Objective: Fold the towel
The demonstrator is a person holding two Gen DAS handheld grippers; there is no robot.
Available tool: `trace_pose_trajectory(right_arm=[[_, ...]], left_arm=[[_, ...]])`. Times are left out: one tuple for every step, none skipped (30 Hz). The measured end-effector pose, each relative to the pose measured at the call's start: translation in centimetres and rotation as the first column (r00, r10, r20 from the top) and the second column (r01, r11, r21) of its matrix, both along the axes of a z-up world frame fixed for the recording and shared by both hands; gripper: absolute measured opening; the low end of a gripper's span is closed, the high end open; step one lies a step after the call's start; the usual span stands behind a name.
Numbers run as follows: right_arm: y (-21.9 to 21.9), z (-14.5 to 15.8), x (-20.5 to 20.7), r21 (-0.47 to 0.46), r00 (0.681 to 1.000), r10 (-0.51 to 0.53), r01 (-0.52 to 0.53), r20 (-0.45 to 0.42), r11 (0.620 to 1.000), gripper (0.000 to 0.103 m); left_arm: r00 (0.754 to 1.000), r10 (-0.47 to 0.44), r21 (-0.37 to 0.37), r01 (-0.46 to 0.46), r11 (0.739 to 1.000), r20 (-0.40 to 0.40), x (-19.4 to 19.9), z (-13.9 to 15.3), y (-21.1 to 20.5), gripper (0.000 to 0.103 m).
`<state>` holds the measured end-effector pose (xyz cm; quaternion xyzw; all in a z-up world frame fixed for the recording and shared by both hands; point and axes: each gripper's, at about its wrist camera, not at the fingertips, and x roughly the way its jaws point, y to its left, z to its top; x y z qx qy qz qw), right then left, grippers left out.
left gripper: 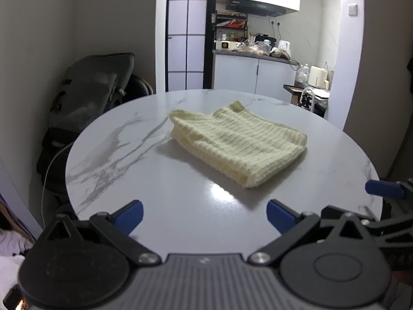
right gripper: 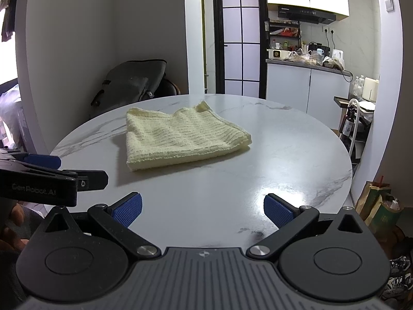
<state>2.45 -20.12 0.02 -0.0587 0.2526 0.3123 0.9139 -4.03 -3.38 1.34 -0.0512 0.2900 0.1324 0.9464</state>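
1. A pale yellow ribbed towel [left gripper: 237,142] lies already doubled over near the middle of a round marble worktop [left gripper: 116,155], well clear of every edge and free of both tools.

2. The left gripper [left gripper: 205,215] hangs low over the near edge of the worktop, its blue-padded fingers [left gripper: 129,217] spread wide and holding nothing; the towel sits ahead of it and slightly to its right, well apart.

3. The right gripper [right gripper: 202,210] waits at the same near edge, fingers [right gripper: 127,211] likewise spread and empty; from here the towel [right gripper: 180,139] lies ahead and to its left, so the cloth sits roughly between the two tools.

4. Seen from the left wrist, the towel's long axis runs diagonally, from the far-left part of the worktop toward the near-right; its thick folded edge faces the near-left, and a loose corner sticks up on the far side.

5. Neither gripper looks clearly nearer. Judging by the layout, any further fold would call for both to reach forward over the worktop to the towel's near edge.
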Motion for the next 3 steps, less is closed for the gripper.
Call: trace_pose_trajectory(right_arm=[[0.01,-0.08,0.0,-0.001,1.0,-0.001,0.001,-0.002,1.0,0.103],[0.02,-0.19,0.04,-0.002,1.0,-0.002,0.002,-0.004,1.0,0.103],[0.02,-0.29,0.06,-0.002,1.0,-0.003,0.003,-0.005,1.0,0.103]], left_arm=[[1.0,-0.004,-0.005,0.004,1.0,-0.002,0.08,-0.03,-0.02,0.103],[1.0,-0.008,-0.012,0.008,1.0,-0.002,0.14,-0.09,0.01,0.103],[1.0,-0.01,-0.018,0.01,1.0,-0.001,0.18,-0.17,0.06,0.103]])
